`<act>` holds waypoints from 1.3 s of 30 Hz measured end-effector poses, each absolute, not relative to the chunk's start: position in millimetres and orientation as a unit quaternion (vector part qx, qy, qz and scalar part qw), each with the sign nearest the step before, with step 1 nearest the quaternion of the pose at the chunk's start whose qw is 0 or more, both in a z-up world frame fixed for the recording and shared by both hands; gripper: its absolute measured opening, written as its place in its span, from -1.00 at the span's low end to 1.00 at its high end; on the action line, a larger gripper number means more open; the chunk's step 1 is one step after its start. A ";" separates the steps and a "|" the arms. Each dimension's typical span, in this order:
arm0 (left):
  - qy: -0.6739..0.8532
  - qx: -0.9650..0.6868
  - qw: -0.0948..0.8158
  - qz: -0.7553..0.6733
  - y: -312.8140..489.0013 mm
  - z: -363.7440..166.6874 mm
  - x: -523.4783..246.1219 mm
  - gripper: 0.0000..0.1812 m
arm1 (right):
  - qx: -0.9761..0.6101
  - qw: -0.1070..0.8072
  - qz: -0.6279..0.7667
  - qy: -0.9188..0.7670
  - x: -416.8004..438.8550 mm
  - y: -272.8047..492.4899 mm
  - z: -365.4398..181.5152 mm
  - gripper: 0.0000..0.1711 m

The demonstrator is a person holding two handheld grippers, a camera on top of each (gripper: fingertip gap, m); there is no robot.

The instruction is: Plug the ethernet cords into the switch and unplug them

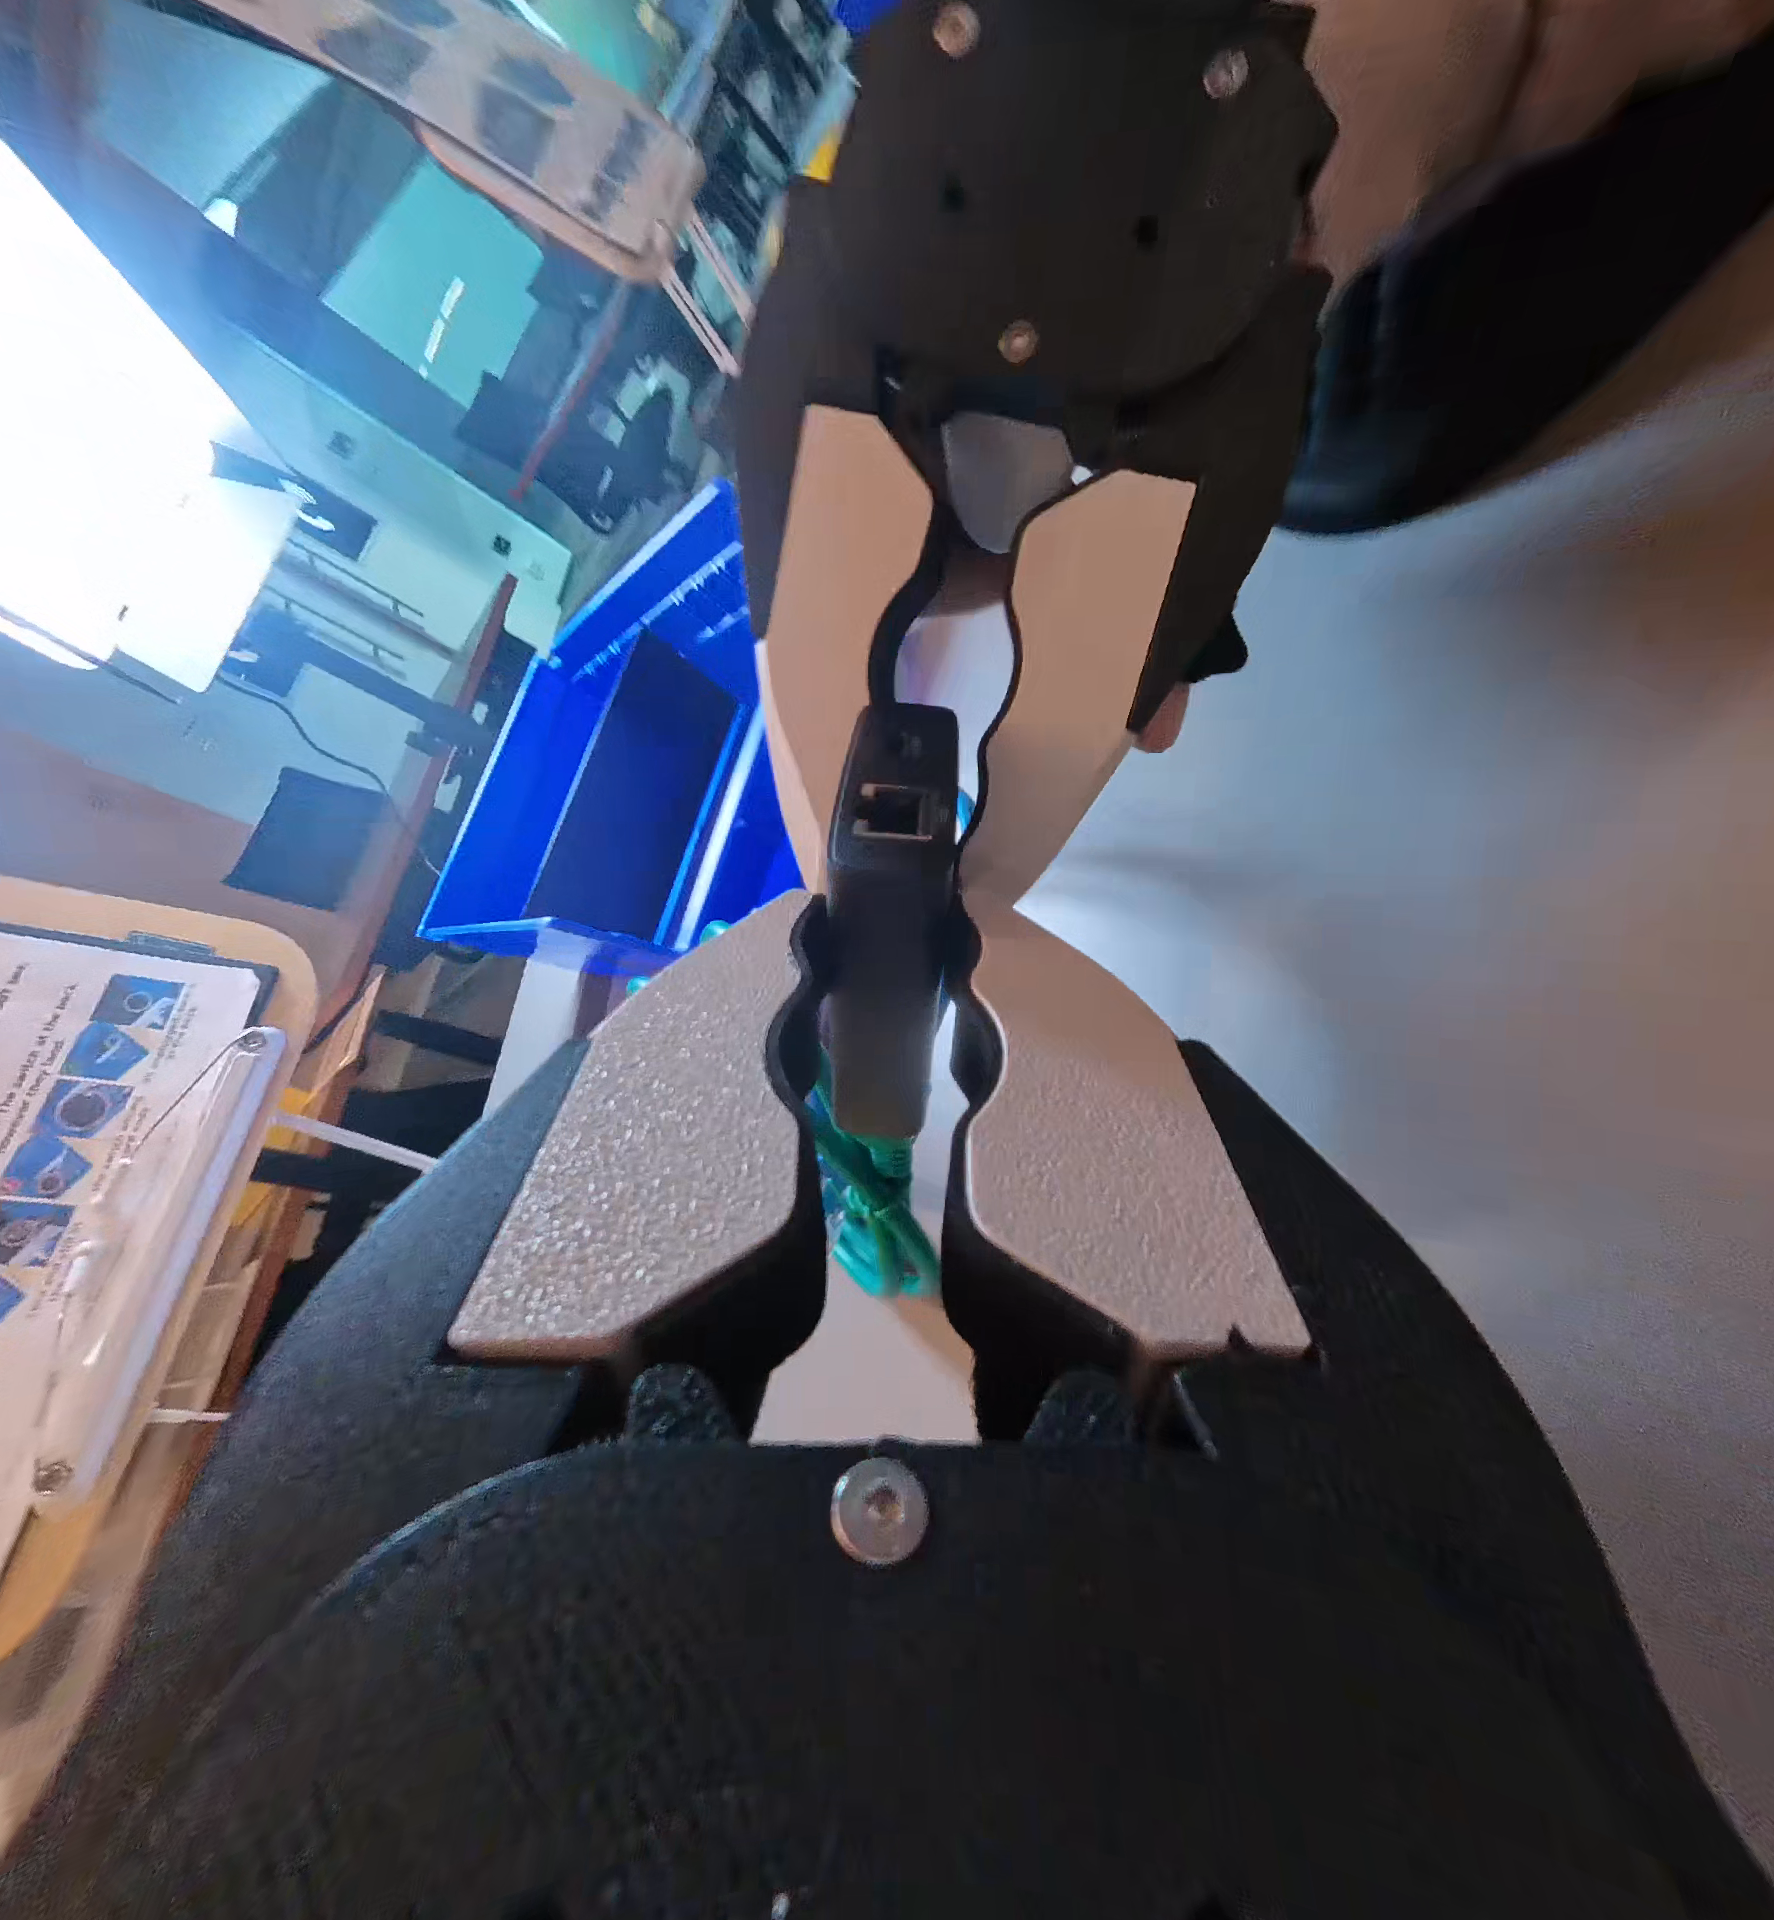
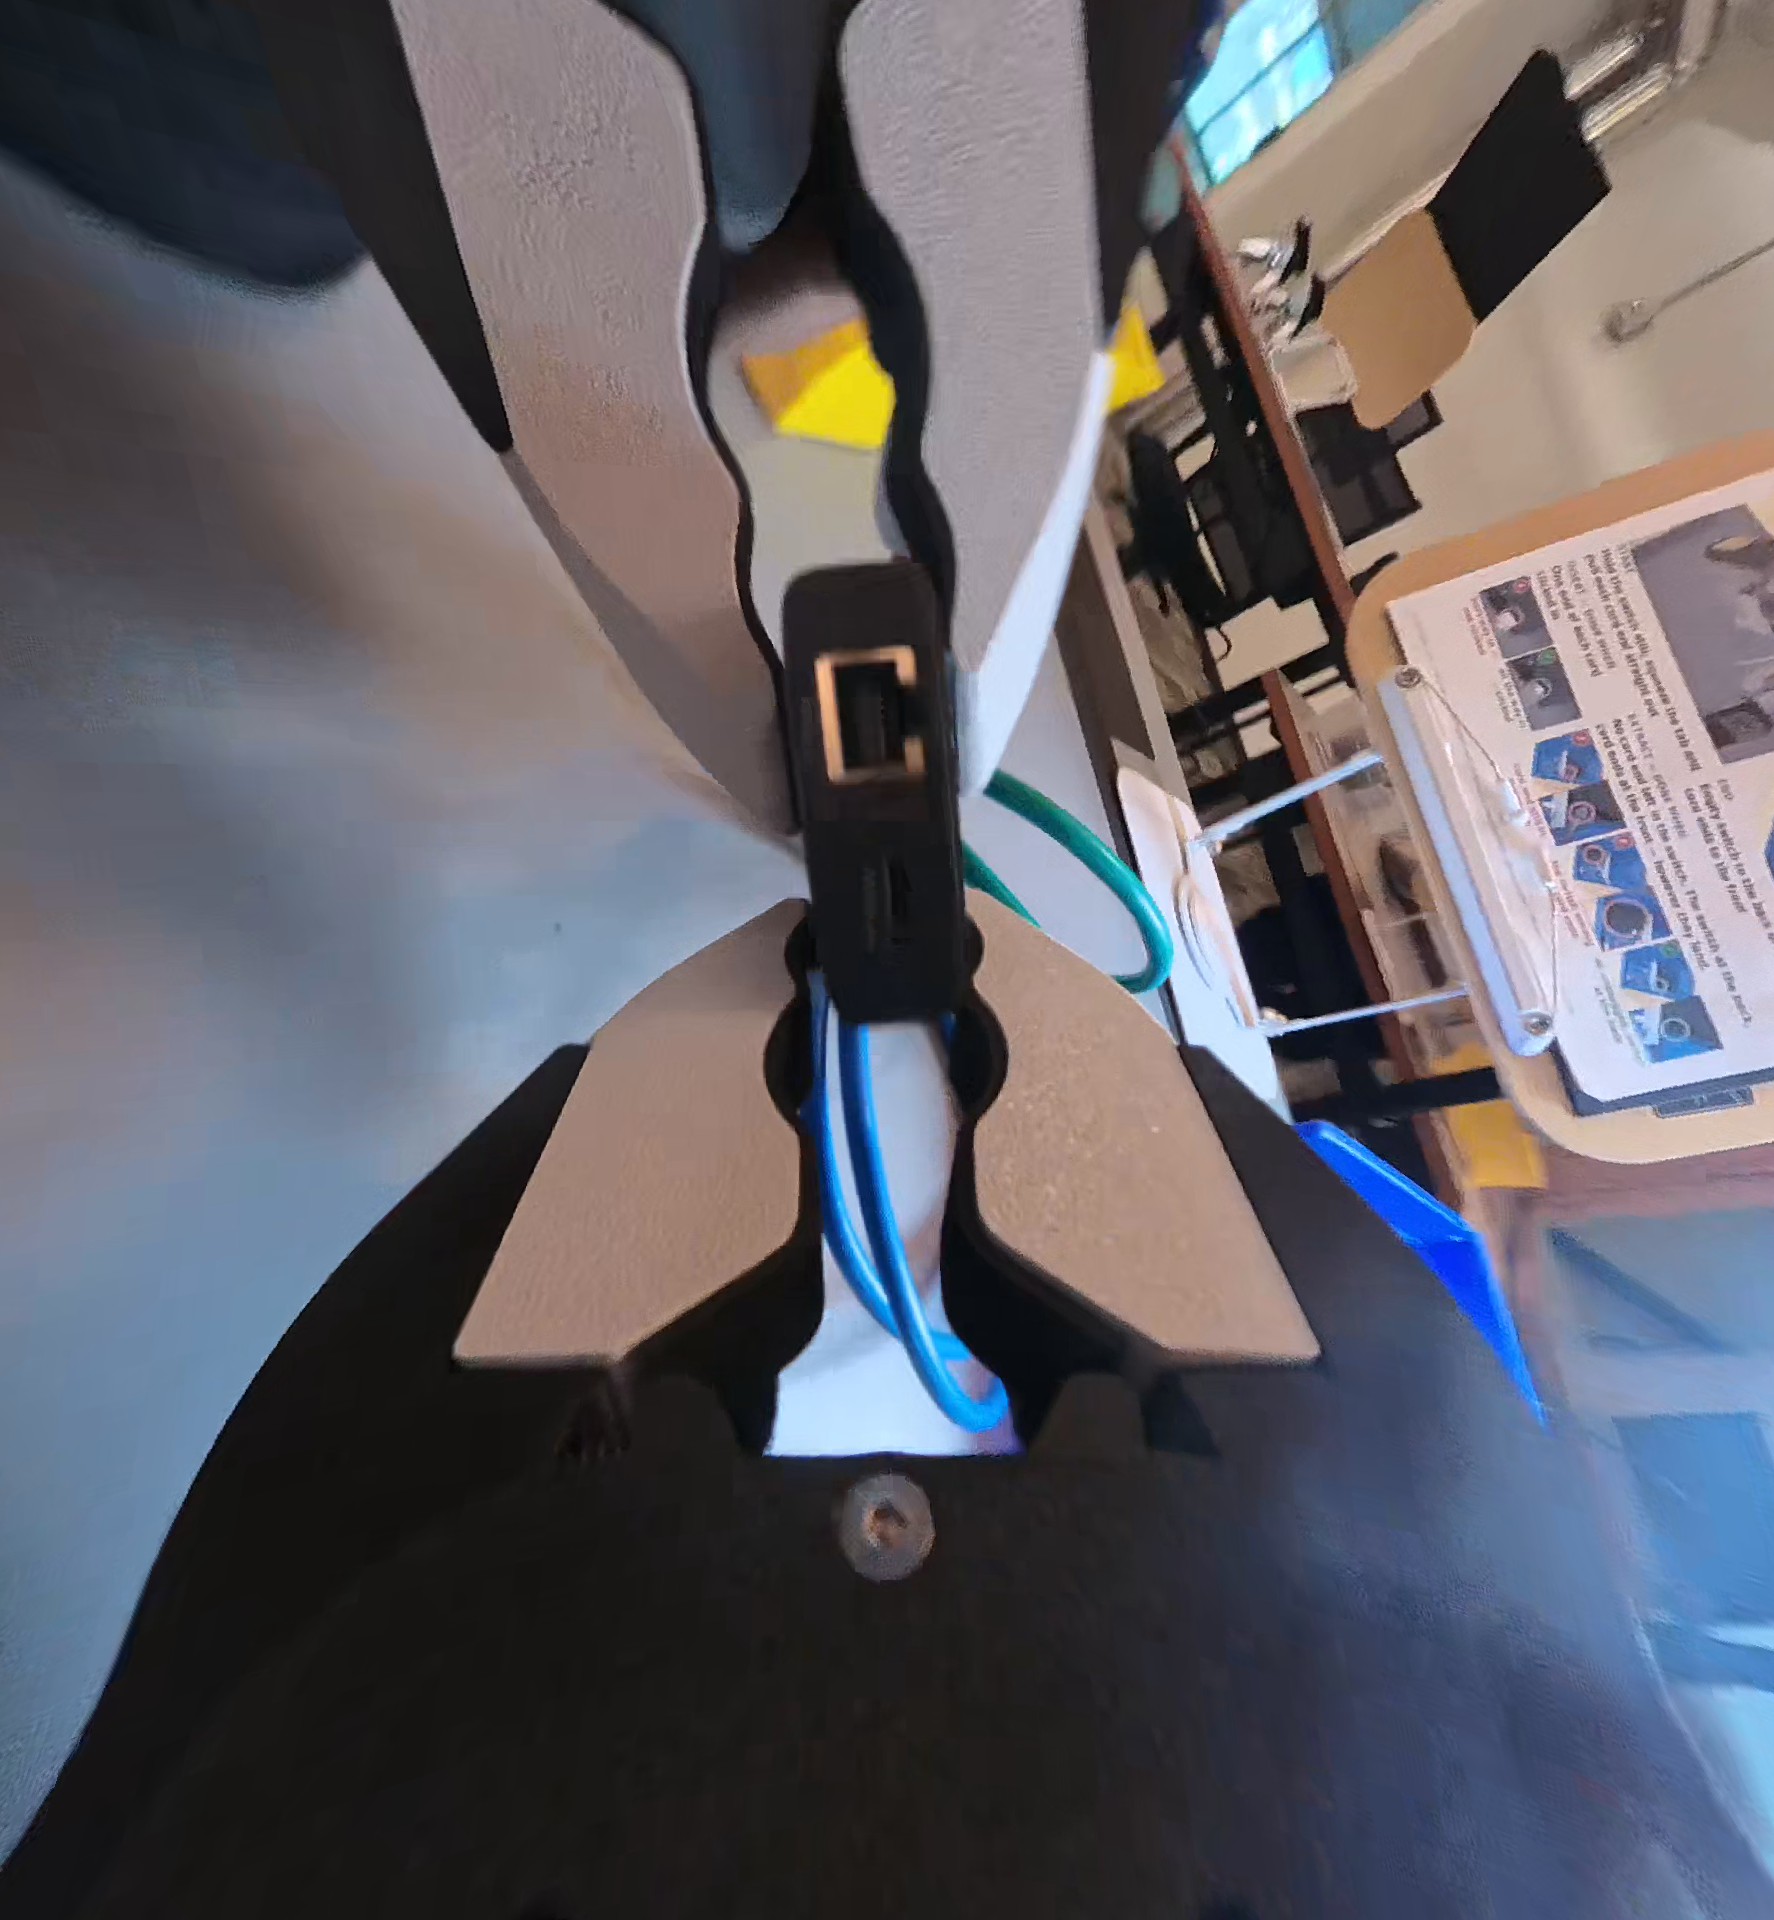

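Observation:
A small black switch [image 1: 888,883] hangs in the air, clamped from both ends. My left gripper [image 1: 883,940] is shut on its near end. My right gripper [image 1: 898,769] comes in from above and is shut on its far end. An empty port [image 1: 898,816] faces the left wrist camera. A bundled green cord [image 1: 878,1236] lies below, between my left fingers. In the right wrist view my right gripper [image 2: 878,940] grips the switch [image 2: 878,790], with the left gripper [image 2: 878,717] opposite. A blue cord [image 2: 867,1195] loops under it and a green cord [image 2: 1122,883] curves to the right.
A blue bin [image 1: 613,810] stands beyond the switch; it also shows in the right wrist view [image 2: 1423,1226]. An instruction sheet on a clear stand [image 1: 52,1143] sits on a round wooden table [image 2: 1641,1132]. A person's grey shirt [image 1: 1485,935] fills the space behind my right gripper. Less than 4 cm separates the two grippers' tips.

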State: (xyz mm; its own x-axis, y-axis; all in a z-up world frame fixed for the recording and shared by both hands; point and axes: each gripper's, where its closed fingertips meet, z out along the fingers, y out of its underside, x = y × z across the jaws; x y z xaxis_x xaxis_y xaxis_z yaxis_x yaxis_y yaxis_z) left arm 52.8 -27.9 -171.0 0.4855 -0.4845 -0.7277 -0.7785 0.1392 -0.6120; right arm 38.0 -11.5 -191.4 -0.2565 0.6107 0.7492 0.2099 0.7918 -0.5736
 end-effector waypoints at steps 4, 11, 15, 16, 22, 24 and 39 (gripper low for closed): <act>0.419 -0.632 0.650 0.056 -35.8 -134.2 30.3 -0.77 | -0.285 0.578 0.315 -0.697 49.9 -9.3 -146.0 -0.78; 0.269 -0.574 0.767 -0.096 -51.8 -68.8 -17.3 -0.77 | -0.362 0.542 0.452 -0.609 71.3 33.1 -115.2 -0.72; 0.245 -0.542 0.788 -0.161 -60.8 -51.7 -16.0 -0.77 | -0.402 0.412 0.458 -0.677 58.2 23.8 -169.0 -0.65; 0.247 -0.536 0.788 -0.175 -62.2 -49.4 -11.1 -0.78 | -0.400 0.391 0.461 -0.689 53.5 14.4 -179.5 -0.63; 0.265 -0.489 0.791 -0.256 -68.6 -39.5 34.8 -0.77 | -0.332 0.411 0.506 -0.682 23.7 -57.7 -163.5 -0.51; 0.268 -0.473 0.793 -0.275 -70.3 -37.3 46.7 -0.78 | -0.324 0.447 0.489 -0.675 17.7 -64.4 -154.6 -0.51; 0.382 -0.690 0.608 0.091 -22.6 -143.7 -3.5 -0.65 | -0.314 0.592 0.047 -0.740 32.4 39.3 -178.5 -0.87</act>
